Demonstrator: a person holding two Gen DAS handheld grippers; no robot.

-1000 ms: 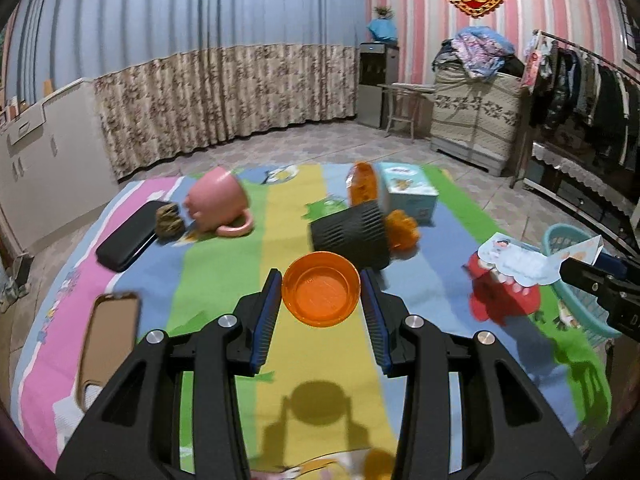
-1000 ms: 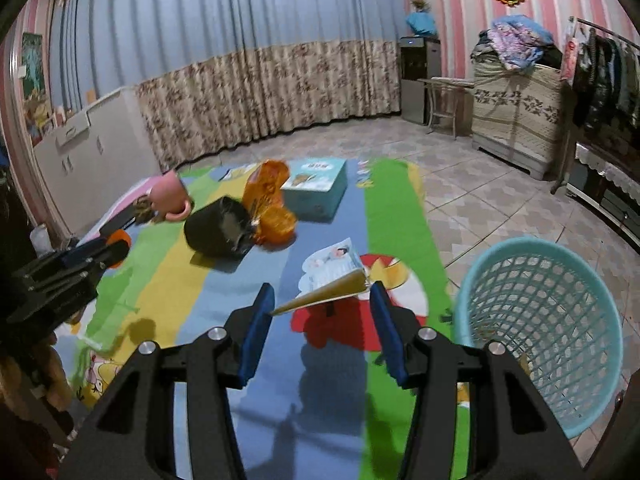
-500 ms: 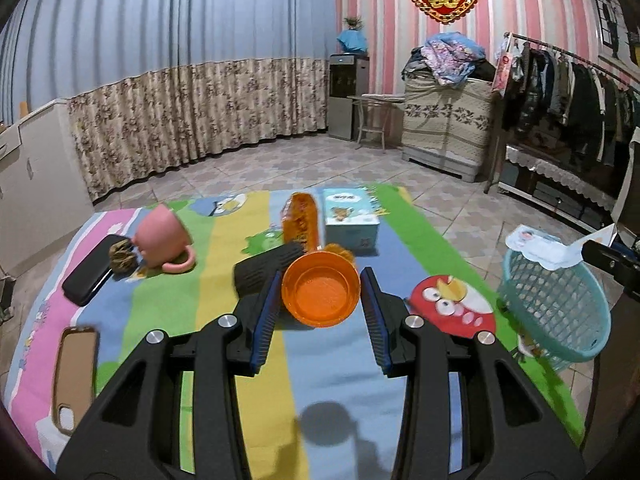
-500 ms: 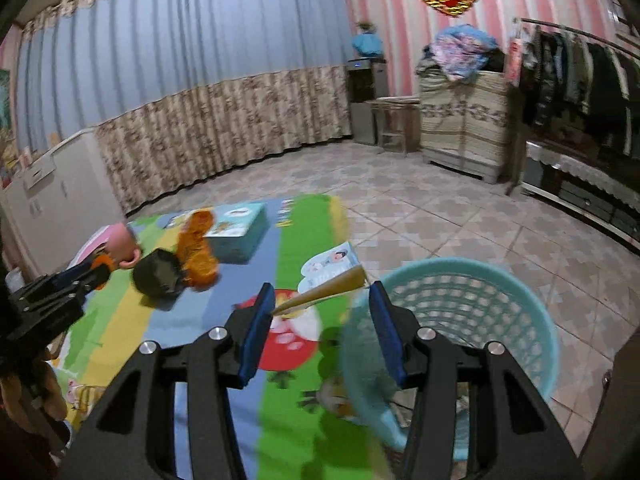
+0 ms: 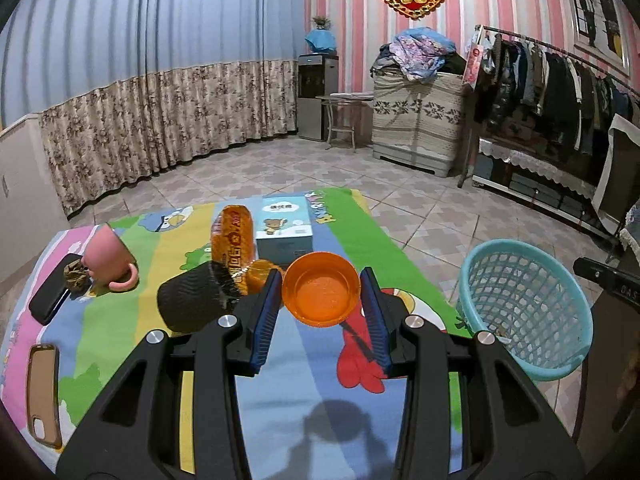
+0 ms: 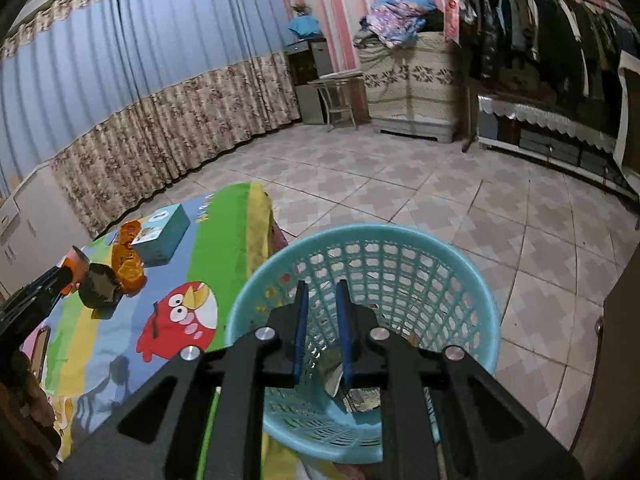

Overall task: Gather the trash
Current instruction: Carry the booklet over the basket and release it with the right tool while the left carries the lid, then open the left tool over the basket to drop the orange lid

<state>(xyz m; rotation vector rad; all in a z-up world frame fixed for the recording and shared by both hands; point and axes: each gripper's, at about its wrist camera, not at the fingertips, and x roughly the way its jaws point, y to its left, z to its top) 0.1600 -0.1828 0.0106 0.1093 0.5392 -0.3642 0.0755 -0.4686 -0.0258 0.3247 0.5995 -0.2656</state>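
Pink-striped walls and a tiled floor framed a low surface under a cartoon cloth. Left tongs: clamped on an orange bowl, held above the cloth, well short of the teal basket. Right tongs: poised over the basket, blades narrowly apart, nothing visibly between them; paper scrap lying inside. Judged part done: bowl undelivered; orange wrapper, dark crumpled clump and perhaps the black cup remained, beside pink mug and box.
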